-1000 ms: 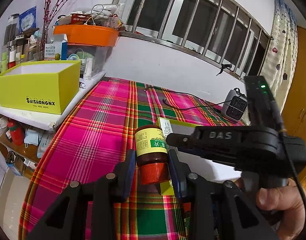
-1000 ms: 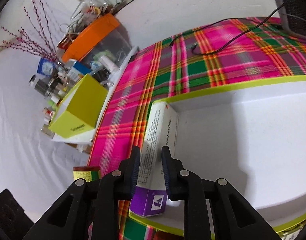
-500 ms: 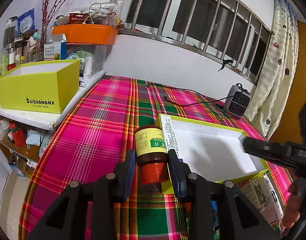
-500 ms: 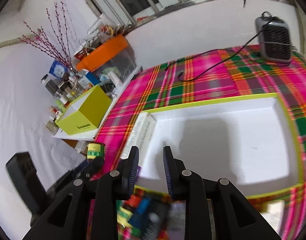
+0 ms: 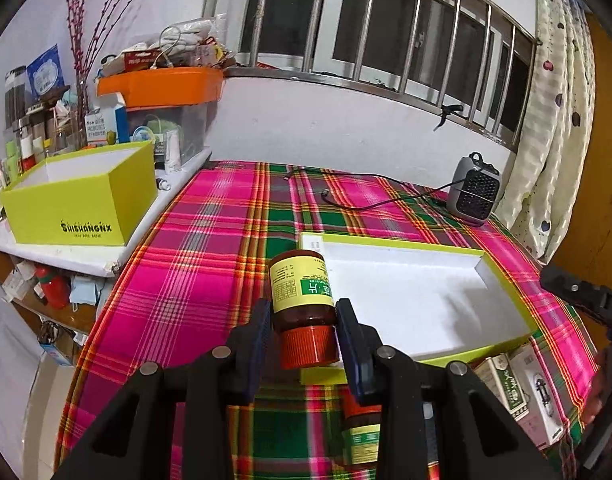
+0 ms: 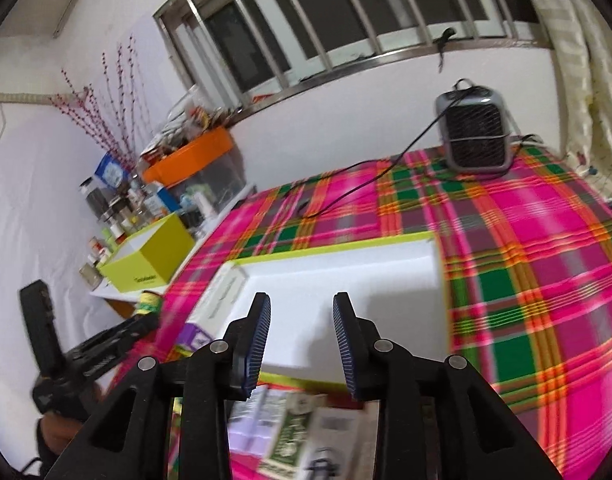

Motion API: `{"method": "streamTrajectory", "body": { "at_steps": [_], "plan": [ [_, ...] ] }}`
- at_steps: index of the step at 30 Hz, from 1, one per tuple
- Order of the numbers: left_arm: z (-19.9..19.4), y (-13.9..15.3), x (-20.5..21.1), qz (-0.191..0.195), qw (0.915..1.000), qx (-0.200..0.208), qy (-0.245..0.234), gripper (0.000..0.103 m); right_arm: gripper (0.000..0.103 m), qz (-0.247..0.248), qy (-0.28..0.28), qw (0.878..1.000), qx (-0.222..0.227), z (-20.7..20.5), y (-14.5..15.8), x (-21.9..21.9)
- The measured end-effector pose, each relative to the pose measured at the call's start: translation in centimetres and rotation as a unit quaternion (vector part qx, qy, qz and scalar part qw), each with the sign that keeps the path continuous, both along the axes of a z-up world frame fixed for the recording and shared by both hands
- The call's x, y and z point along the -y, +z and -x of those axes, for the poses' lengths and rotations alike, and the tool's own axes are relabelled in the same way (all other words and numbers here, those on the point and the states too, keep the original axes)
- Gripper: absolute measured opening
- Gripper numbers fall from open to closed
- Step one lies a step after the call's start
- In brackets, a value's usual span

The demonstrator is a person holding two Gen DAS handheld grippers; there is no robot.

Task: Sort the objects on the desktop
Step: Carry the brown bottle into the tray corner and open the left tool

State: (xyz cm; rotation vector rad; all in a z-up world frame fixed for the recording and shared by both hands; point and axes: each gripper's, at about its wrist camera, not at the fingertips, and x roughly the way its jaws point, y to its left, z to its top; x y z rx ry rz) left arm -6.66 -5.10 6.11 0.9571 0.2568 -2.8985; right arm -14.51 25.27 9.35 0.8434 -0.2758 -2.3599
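Observation:
My left gripper is shut on a brown medicine bottle with a yellow-green label and an orange-red cap, held above the tablecloth by the near left corner of the yellow-rimmed white tray. My right gripper is open and empty, above the tray's near edge. A white and purple medicine box lies along the tray's left inner wall; its top end shows in the left wrist view. Several small boxes and another bottle lie in front of the tray.
A pink-green plaid cloth covers the table. A grey fan heater with a black cable stands at the far right. A yellow open box sits on a side shelf at left, with an orange-lidded bin and clutter behind it.
My right gripper has let go of the white and purple box in the tray, opened, and drawn back up and toward the near right. My left gripper keeps holding the bottle, almost still.

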Motion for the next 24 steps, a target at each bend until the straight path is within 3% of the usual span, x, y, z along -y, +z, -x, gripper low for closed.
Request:
{"method": "streamTrajectory", "body": {
  "at_steps": [5, 14, 24],
  "plan": [
    [0.7, 0.5, -1.7, 0.013, 0.9998, 0.012, -0.012, 0.034, 0.035, -0.003, -0.004, 1.000, 0.003, 0.9, -1.1, -1.3],
    [2.6, 0.5, -5.8, 0.032, 0.9980, 0.037, -0.041, 0.034, 0.035, -0.002, -0.009, 0.999, -0.035, 1.6, -1.6, -3.1],
    [5.4, -0.2, -10.3, 0.041, 0.9945, 0.058, -0.077, 0.034, 0.035, -0.017, -0.024, 0.999, -0.025, 2.3, -2.8, -4.8]
  ]
}}
